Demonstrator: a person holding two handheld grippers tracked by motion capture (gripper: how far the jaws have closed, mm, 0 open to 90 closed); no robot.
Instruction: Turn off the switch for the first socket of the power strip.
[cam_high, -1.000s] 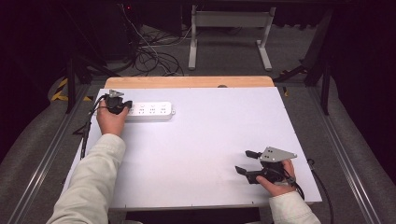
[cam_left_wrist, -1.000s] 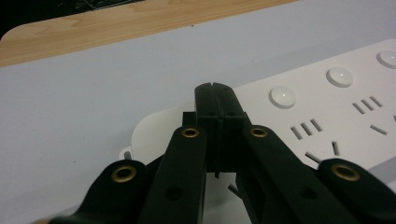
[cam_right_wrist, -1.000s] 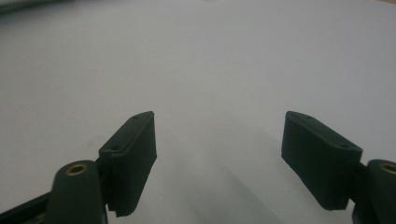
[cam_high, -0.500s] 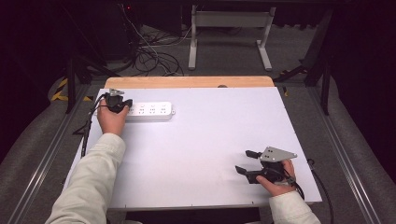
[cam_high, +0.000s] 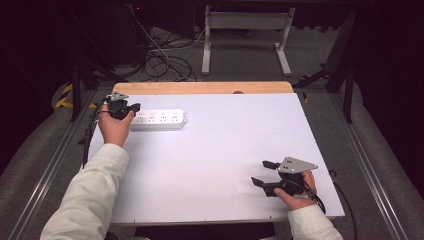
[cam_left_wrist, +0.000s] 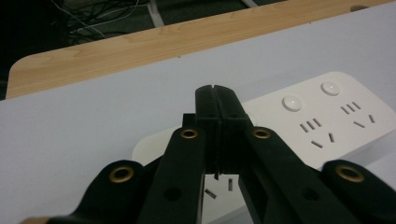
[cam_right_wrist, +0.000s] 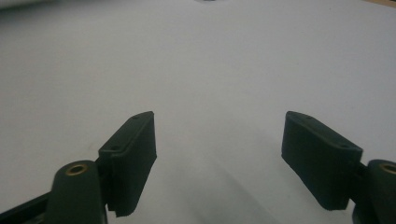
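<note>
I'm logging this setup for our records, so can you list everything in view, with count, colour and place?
Power strip: one, white, far-left part of the table, several sockets and round buttons.
Table: one, white top with a wooden strip along the far edge.
Cables: a tangle, dark and light, on the floor beyond the table.
Metal frame: one, pale grey, on the floor behind.
Left gripper: one, black, jaws together over the strip's left end.
Right gripper: one, black, jaws apart, near-right.

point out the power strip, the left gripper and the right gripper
power strip (cam_high: 159, 119), high view, middle of its white top face
left gripper (cam_left_wrist: 217, 100), left gripper view, tips of its shut jaws
right gripper (cam_right_wrist: 219, 161), right gripper view, gap between its open jaws
</note>
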